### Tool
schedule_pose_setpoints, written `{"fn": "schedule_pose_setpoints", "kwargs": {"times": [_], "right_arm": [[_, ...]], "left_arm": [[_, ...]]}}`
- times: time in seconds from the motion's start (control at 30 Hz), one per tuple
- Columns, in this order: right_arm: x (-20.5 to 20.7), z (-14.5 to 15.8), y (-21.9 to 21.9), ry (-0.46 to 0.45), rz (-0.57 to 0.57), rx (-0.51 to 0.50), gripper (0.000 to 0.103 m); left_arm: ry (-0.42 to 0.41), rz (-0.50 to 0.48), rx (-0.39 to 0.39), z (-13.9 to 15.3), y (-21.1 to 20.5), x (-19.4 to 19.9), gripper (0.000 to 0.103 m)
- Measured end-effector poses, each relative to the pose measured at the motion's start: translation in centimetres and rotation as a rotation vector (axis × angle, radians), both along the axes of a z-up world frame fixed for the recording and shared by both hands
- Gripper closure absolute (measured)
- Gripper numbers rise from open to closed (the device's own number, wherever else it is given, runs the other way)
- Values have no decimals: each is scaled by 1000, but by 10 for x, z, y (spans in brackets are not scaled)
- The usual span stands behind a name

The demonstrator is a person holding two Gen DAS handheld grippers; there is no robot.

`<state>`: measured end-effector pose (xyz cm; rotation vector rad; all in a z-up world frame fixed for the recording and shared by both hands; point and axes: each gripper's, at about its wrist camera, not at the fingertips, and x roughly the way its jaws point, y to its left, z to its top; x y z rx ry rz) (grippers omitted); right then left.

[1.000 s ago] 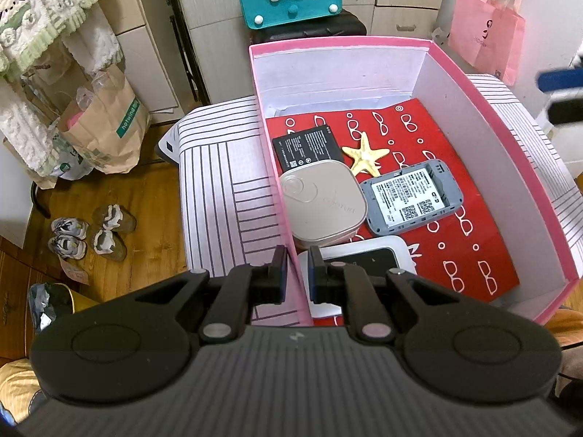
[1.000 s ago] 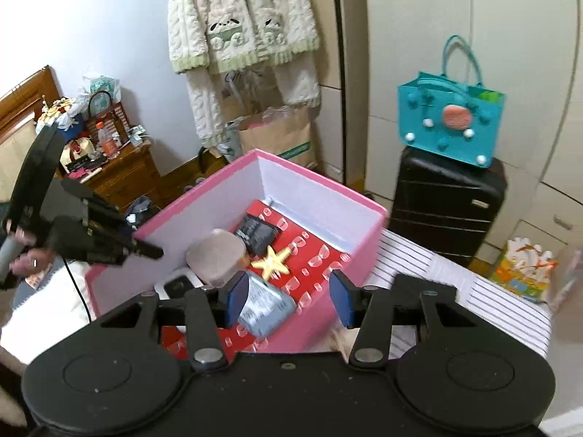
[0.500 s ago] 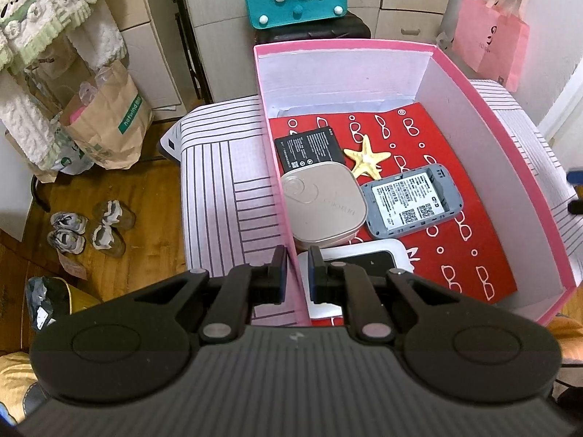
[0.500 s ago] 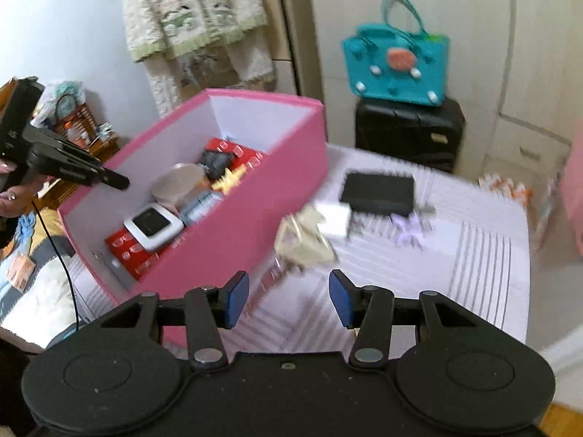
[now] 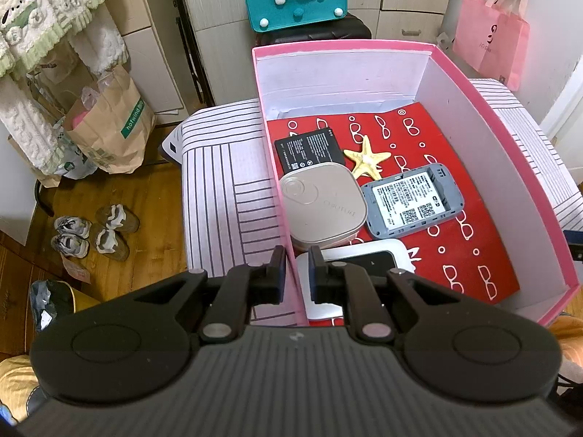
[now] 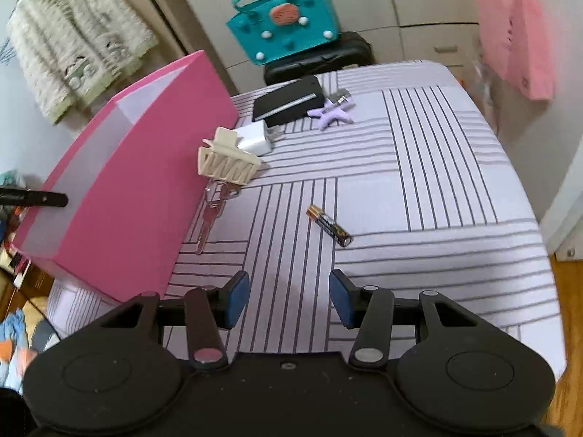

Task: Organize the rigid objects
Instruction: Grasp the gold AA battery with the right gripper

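A pink box (image 5: 473, 83) with a red liner holds a black battery pack (image 5: 309, 149), a yellow starfish (image 5: 366, 160), a beige rounded case (image 5: 320, 205), a grey router (image 5: 411, 200) and a white device (image 5: 349, 266). My left gripper (image 5: 295, 273) is shut on the box's near left wall, which runs between its pads. My right gripper (image 6: 289, 298) hangs open and empty over the striped cloth, just short of a small battery (image 6: 329, 225). Beside the pink box (image 6: 120, 189) lie a beige hair claw (image 6: 226, 162), keys (image 6: 213, 204), a white charger (image 6: 255, 136), a black flat case (image 6: 289, 103) and a purple starfish (image 6: 331, 114).
The striped table (image 6: 437, 182) ends in a rounded edge at the right. Behind it stand a black suitcase (image 6: 349, 51) with a teal bag (image 6: 284, 25) and a pink bag (image 6: 517, 40). Shoes (image 5: 91, 233) and a paper bag (image 5: 109, 127) sit on the wooden floor at the left.
The right gripper has swung away from the box, rolled and dropped toward the cloth by the small battery. The left gripper has kept its hold on the box wall.
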<state>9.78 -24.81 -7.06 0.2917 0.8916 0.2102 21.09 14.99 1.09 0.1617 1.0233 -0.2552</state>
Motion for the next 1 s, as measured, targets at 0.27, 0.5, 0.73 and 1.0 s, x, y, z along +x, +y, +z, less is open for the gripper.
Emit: {"fn": "schedule_pose_setpoints", "kwargs": {"times": [0.27,0.5,0.73,1.0], "right_arm": [[12,-11,18,-83,-119,-102,49],[26,-15,35,-142,-150,-216,49],[33,-20,49,-199,-169,-294,47],[32,-25,51,-254,-203,-293,48]], "left_arm": [[0,-2,0,0,0,0,92],[-5,-10,-1,1,0,0,91],[-8,-13,-5,1,0,-1,91],[-24,-27,-9,0,-1,-2,91]]}}
